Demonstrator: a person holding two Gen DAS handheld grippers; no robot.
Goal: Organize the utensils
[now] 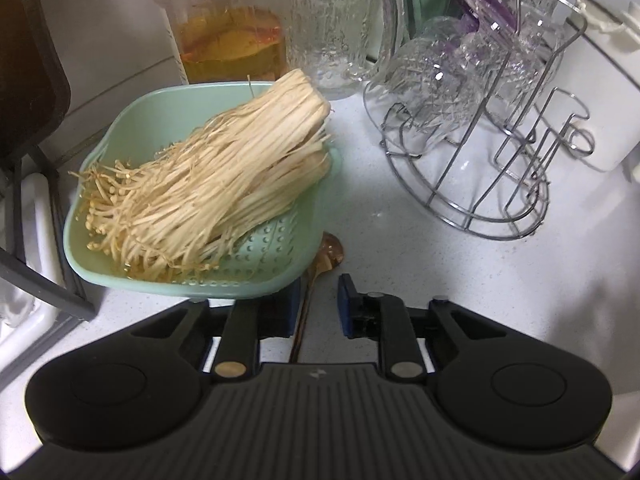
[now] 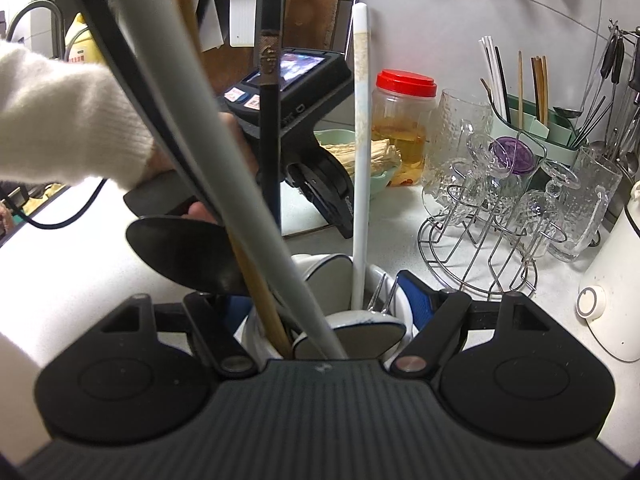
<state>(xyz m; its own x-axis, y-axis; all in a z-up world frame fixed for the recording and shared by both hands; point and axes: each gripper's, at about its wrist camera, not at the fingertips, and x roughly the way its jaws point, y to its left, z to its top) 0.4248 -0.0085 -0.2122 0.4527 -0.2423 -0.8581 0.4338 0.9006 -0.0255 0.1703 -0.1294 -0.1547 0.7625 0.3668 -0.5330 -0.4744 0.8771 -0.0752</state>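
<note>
While the right gripper (image 2: 332, 308) clamps the white utensil holder (image 2: 384, 280), the left gripper (image 1: 316, 304) straddles an amber spoon (image 1: 320, 264) lying on the tabletop (image 1: 460, 280) beside the green colander (image 1: 116, 128), fingers (image 1: 346, 300) narrowly spread; next, pinch its handle.

A mint-green colander (image 1: 120, 128) of enoki mushrooms (image 1: 224, 168) sits on the white worktop (image 1: 440, 280), before a red-lidded jar (image 1: 224, 40) of amber liquid; beside it, a wire rack (image 1: 472, 184) holds cut-glass cups (image 1: 432, 84).

Fuzzy cream sleeve (image 2: 60, 116); black ribbed tongs (image 1: 316, 304) with blue pads (image 2: 420, 300).
</note>
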